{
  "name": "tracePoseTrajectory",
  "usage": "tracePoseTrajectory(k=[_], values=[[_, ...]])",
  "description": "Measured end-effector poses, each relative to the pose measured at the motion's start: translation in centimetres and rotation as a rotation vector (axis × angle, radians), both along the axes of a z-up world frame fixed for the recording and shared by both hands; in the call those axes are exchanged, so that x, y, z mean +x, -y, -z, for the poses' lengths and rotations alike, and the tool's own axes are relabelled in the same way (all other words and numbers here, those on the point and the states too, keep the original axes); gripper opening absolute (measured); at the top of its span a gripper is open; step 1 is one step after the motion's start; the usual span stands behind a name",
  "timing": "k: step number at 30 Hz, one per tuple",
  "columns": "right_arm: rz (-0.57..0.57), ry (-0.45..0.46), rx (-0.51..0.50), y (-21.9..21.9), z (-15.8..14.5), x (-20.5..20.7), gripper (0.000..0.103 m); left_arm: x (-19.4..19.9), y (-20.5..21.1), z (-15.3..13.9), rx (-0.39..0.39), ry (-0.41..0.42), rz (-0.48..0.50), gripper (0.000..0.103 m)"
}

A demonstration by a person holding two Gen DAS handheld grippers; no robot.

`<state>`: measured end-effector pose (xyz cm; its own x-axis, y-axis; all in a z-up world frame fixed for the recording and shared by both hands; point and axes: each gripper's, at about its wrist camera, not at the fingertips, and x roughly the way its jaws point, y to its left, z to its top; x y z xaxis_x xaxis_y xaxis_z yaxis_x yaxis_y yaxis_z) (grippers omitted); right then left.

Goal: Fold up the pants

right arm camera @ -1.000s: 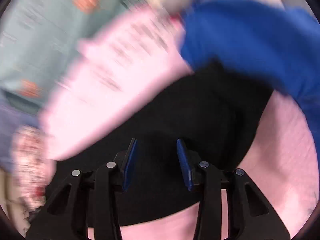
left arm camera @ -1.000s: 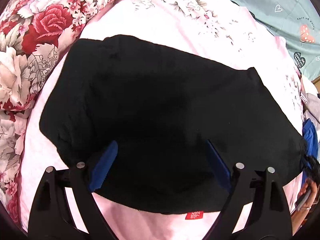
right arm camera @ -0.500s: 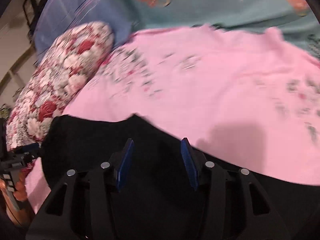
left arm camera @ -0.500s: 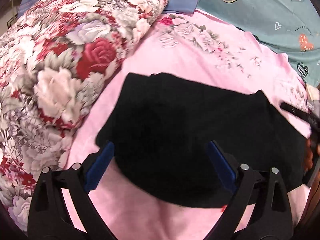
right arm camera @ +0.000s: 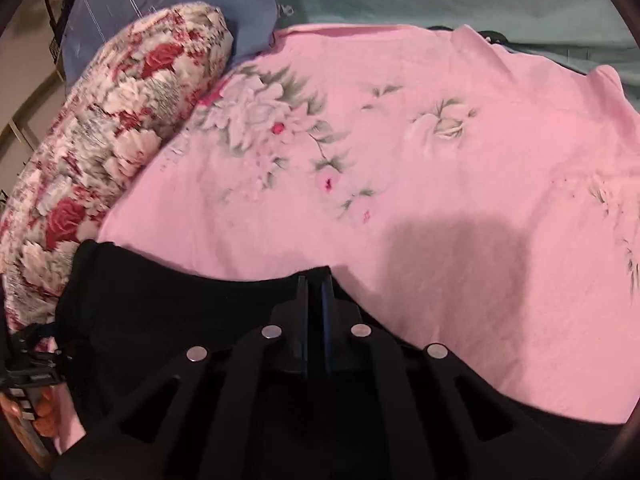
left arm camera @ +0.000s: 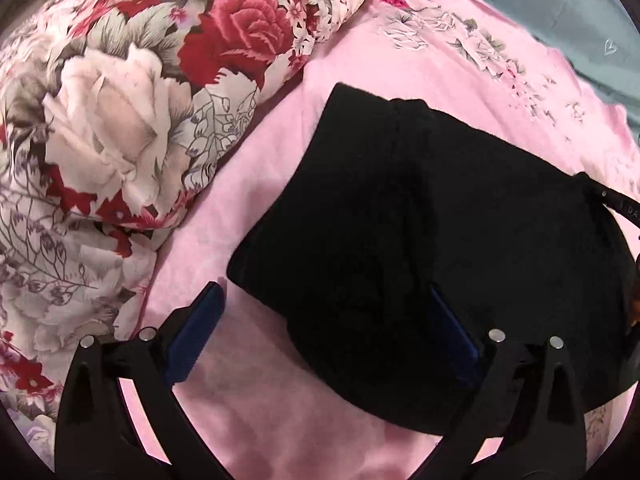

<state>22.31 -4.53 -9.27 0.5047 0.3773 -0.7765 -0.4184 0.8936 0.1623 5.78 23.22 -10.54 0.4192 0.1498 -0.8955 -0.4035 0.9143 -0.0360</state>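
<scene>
**Right wrist view: far corner clamped, left tool free**

The right gripper [right arm camera: 316,288] has its jaws together on the far edge of the pants [right arm camera: 180,320], at a raised corner where the black cloth meets the pink sheet [right arm camera: 440,160]. The pants lie folded flat on the sheet, beside the floral quilt [left arm camera: 120,120].

In the left wrist view, the left gripper [left arm camera: 324,320] hangs with jaws wide apart, holding nothing. The near left corner of the pants [left arm camera: 400,240] lies between its fingers. The long axis of the pants runs left to right across both tools, so each tool is nearest its own end. Judgement: the left tool must close on its corner before a fold.
</scene>
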Motion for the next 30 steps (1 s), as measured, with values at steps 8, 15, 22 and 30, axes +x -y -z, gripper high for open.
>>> tracePoseTrajectory(k=[8,15,22,30], values=[[0.19,0.037,0.08,5.2,-3.6,-2.1,0.029,0.1,1.3,-5.5,0.049,0.137,0.04,0.099],[-0.033,-0.084,0.208,2.9,-2.1,-5.2,0.019,6.0,1.9,-4.2,0.176,0.097,-0.005,0.098],[0.243,-0.077,0.144,12.5,0.1,-4.2,0.0,6.5,-1.7,-0.3,0.019,0.019,-0.095,0.101],[0.334,-0.181,0.302,21.7,0.4,-11.4,0.025,3.2,2.6,-4.9,-0.002,0.149,0.037,0.101]])
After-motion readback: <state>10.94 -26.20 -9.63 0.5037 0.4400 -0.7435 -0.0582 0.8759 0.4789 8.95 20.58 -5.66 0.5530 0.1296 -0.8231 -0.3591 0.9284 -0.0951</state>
